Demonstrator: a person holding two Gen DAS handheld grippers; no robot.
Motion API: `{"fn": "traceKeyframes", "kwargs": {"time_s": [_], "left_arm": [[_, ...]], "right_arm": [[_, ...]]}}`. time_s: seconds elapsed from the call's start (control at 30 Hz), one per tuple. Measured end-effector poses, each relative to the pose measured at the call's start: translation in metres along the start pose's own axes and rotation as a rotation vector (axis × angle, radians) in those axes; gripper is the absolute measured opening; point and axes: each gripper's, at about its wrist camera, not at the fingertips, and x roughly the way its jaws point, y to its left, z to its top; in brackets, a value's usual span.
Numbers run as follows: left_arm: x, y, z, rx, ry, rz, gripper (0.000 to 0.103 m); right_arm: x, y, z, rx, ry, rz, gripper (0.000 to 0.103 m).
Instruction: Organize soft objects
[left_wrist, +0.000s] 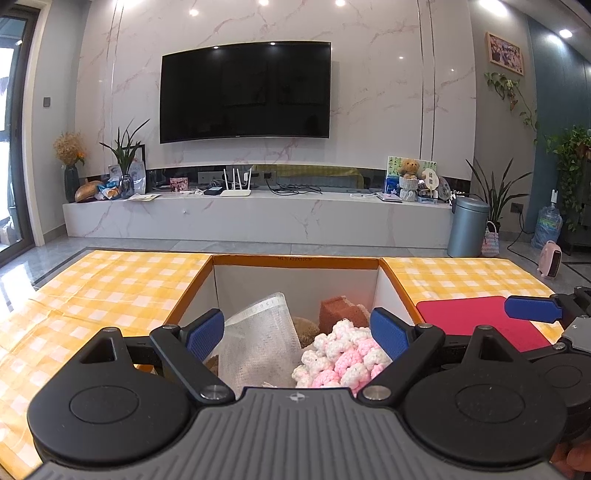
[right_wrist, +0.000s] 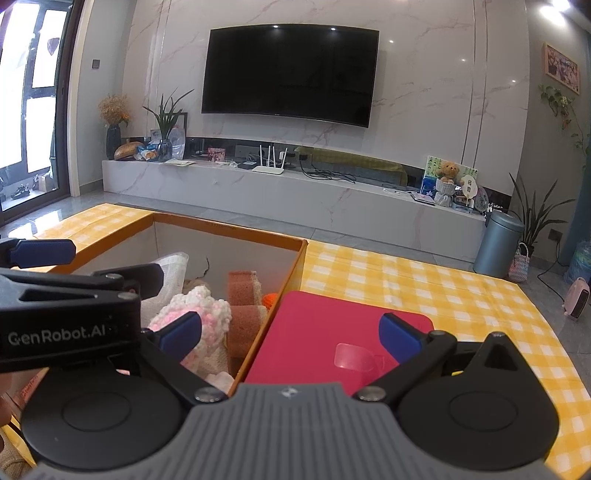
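An orange-rimmed cardboard box (left_wrist: 295, 259) stands on the yellow checked cloth. Inside lie a white mesh bag (left_wrist: 258, 343), a brown sponge (left_wrist: 338, 314) and a pink-and-white crocheted piece (left_wrist: 343, 356). My left gripper (left_wrist: 297, 332) hangs open over the box, nothing between its fingers. My right gripper (right_wrist: 291, 336) is open too, straddling the box's right wall (right_wrist: 273, 306) and a red mat (right_wrist: 325, 328), holding nothing. A small clear plastic piece (right_wrist: 351, 356) lies on the mat. The right wrist view also shows the sponge (right_wrist: 243, 295), the crocheted piece (right_wrist: 199, 310) and the left gripper (right_wrist: 96, 264).
The checked cloth (left_wrist: 92, 291) spreads left and right of the box. Beyond the table edge are a grey tiled floor, a marble TV bench (left_wrist: 258, 214) under a wall TV, a grey bin (left_wrist: 467, 229) and a small pink heater (left_wrist: 550, 264).
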Motion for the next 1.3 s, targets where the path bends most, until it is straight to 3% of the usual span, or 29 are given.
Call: {"fn": "traceKeyframes", "kwargs": {"time_s": [1.3], "left_arm": [[0.0017, 0.0021, -0.0048, -0.006, 0.01, 0.012, 0.103]], "right_arm": [[0.0024, 0.0012, -0.003, -0.013, 0.019, 0.019, 0.1]]}}
